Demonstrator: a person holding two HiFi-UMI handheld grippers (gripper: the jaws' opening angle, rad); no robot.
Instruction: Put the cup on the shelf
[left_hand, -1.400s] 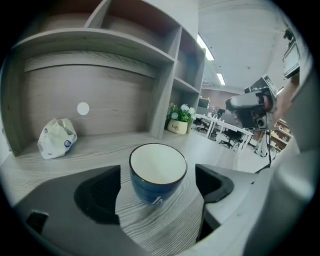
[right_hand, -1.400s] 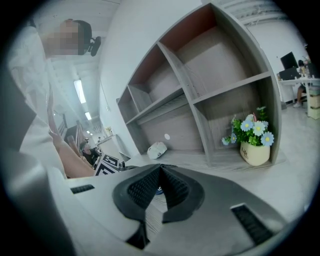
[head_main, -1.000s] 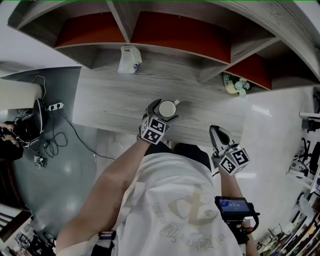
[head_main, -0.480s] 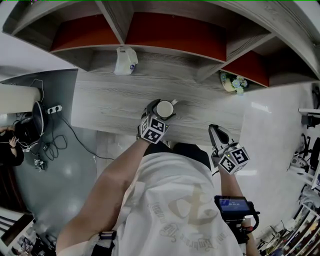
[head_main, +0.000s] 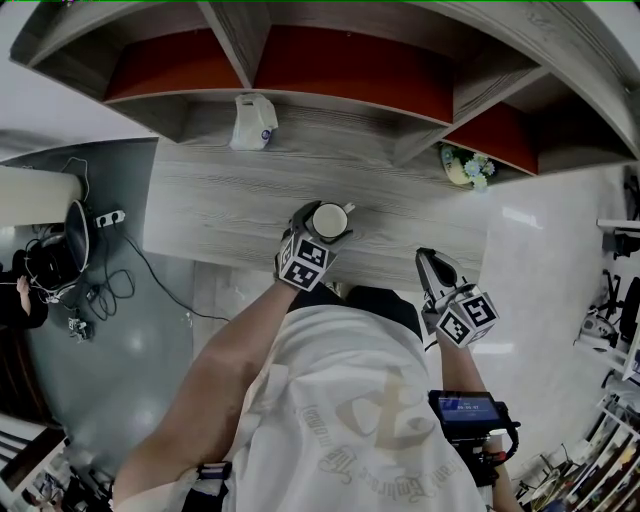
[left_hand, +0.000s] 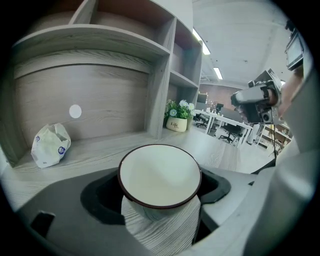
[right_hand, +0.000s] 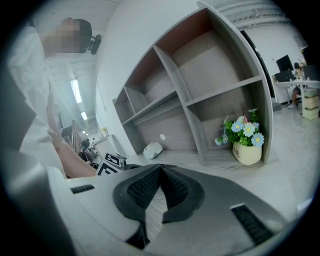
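Jaws of the left hand-held gripper (head_main: 322, 228) have just tightened onto the cup (left_hand: 160, 172) on the bench (head_main: 230, 200), so lifting looks next; right hand-held gripper (head_main: 434, 262) closed, empty.

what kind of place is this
Probably an open-plan office: desks and office chairs stand in the background under ceiling strip lights, and a wooden shelf unit holds a flower pot.

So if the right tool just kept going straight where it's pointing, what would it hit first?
Most likely the back panel of the shelf's bottom bay, between the white bag and the upright divider. Before that the right tool has only bare worktop ahead, though depth is unclear.
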